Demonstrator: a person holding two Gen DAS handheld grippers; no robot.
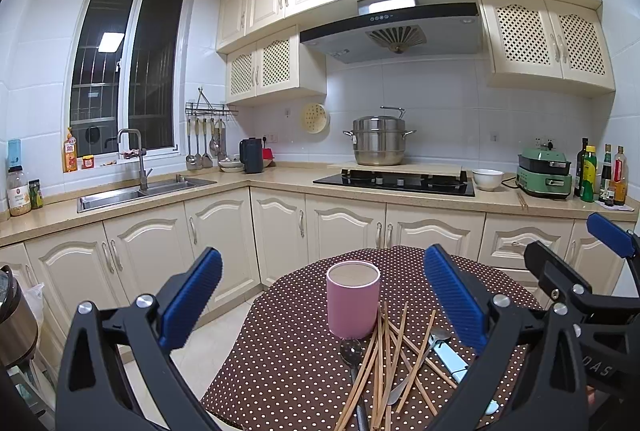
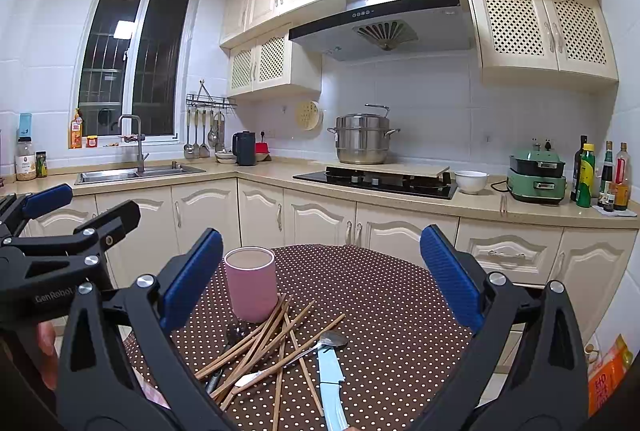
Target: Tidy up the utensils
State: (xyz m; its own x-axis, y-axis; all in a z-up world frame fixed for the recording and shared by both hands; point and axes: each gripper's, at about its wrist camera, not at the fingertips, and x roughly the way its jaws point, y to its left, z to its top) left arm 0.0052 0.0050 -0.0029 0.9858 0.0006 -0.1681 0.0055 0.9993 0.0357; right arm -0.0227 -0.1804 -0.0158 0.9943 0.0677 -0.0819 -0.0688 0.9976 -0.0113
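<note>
A pink cup (image 1: 353, 298) (image 2: 251, 284) stands upright and empty on a round table with a brown polka-dot cloth (image 1: 288, 363) (image 2: 392, 311). In front of it lie several wooden chopsticks (image 1: 386, 359) (image 2: 260, 347), a metal spoon (image 1: 434, 337) (image 2: 332, 340), a dark slotted spoon (image 1: 352, 351) (image 2: 236, 331) and a light blue knife (image 1: 450, 357) (image 2: 332, 379). My left gripper (image 1: 322, 299) is open and empty above the table's near edge. My right gripper (image 2: 320, 279) is open and empty, to the right of the left one; it shows in the left wrist view (image 1: 576, 263).
Cream kitchen cabinets (image 1: 280, 227) stand behind the table, with a sink (image 1: 132, 191), a hob (image 1: 396, 181) and a steel pot (image 1: 378, 141). A rice cooker (image 1: 14, 323) sits at the left. An orange packet (image 2: 608, 375) lies low right.
</note>
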